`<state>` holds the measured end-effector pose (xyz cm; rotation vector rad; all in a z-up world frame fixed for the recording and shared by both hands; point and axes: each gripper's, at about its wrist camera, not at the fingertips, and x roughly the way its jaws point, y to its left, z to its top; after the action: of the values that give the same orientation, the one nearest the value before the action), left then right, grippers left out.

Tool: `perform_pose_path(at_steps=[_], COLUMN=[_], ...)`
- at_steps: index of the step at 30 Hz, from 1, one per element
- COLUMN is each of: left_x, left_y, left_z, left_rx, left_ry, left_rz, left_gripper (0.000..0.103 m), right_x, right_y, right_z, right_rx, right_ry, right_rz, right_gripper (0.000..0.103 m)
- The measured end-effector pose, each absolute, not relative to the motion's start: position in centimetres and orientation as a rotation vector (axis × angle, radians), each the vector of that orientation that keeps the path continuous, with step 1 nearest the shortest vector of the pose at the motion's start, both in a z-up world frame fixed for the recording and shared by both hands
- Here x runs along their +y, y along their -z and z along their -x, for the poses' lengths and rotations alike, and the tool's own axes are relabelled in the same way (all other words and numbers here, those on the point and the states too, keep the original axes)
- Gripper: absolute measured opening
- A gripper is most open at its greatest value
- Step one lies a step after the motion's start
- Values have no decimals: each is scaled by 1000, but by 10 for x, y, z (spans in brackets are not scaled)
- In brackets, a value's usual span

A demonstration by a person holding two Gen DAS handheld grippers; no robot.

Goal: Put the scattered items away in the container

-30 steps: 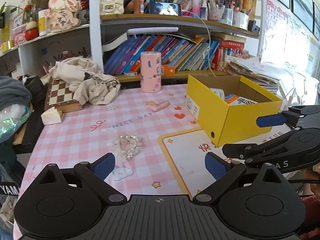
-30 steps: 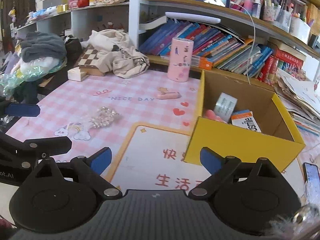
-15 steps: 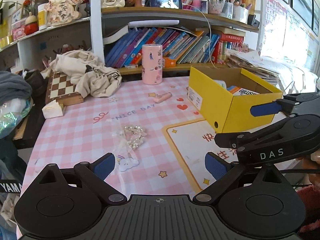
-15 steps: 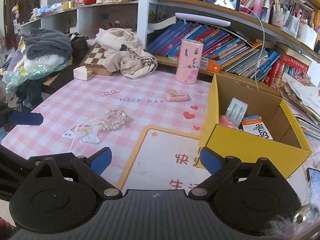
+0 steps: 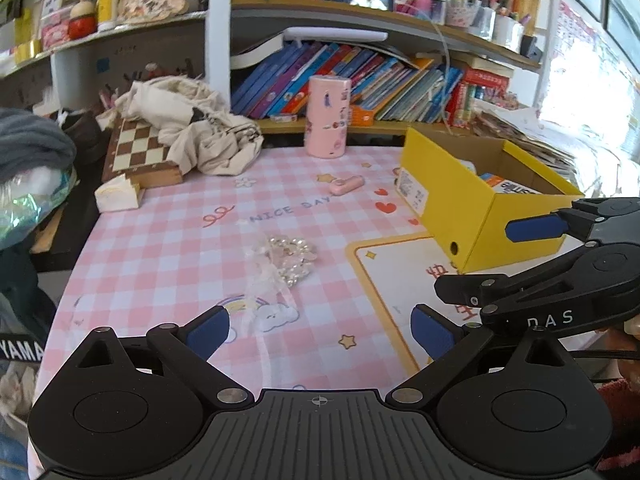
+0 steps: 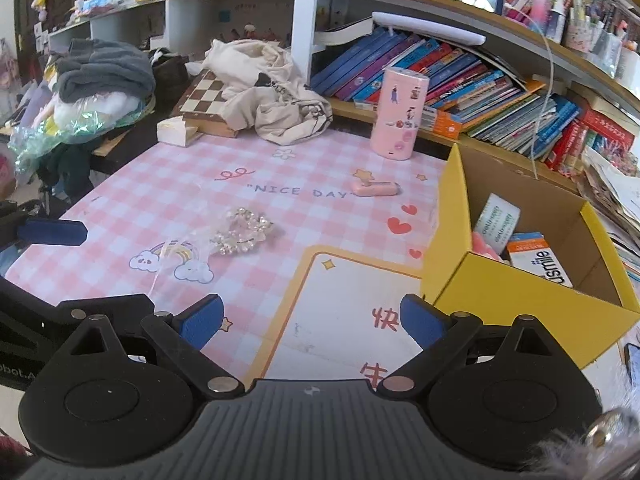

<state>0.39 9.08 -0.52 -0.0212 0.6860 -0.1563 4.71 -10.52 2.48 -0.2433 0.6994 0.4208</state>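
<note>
Both grippers' ribbed blue jaws gape empty above glossy beads [image 5: 291, 258] near the boxy yellow cardboard container [image 5: 472, 200].

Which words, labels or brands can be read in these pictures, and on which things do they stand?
"NICE DAY": on the pink checked mat.
"DAS": on the right tongs, seen from the left camera.
"YAMA", cut off: on a black strap at the left edge.
"smile", partly hidden: on an orange and white carton in the yellow box.
Red Chinese characters: on the white panel of the mat.
Book spines, box sticker, white packet: too small to read.
</note>
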Motion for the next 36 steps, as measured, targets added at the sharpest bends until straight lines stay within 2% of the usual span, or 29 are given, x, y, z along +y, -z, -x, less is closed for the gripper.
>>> perform_pose_path(at_steps=[12, 20, 23, 25, 28, 36], left_x=[101, 99, 104, 108, 114, 108], left_y=[19, 36, 44, 51, 61, 79], left_z=[-44, -75, -88, -100, -116, -141], left_rx=[696, 716, 730, 751, 785, 815], left_ry=[149, 142, 145, 139, 122, 123], left_rz=[62, 33, 45, 53, 56, 40], left_gripper=[98, 96, 89, 77, 70, 70], right_x=[-90, -86, -80, -76, -67, -54], right_y=[-17, -3, 1, 4, 7, 21], right_z=[-104, -164, -181, -194, -213, -269], right_rx=[699, 797, 802, 817, 812, 862], right_ry=[-379, -352, -346, -345, -349, -302], right_rz=[235, 151, 163, 151, 158, 102], right_gripper=[95, 95, 96, 96, 96, 96])
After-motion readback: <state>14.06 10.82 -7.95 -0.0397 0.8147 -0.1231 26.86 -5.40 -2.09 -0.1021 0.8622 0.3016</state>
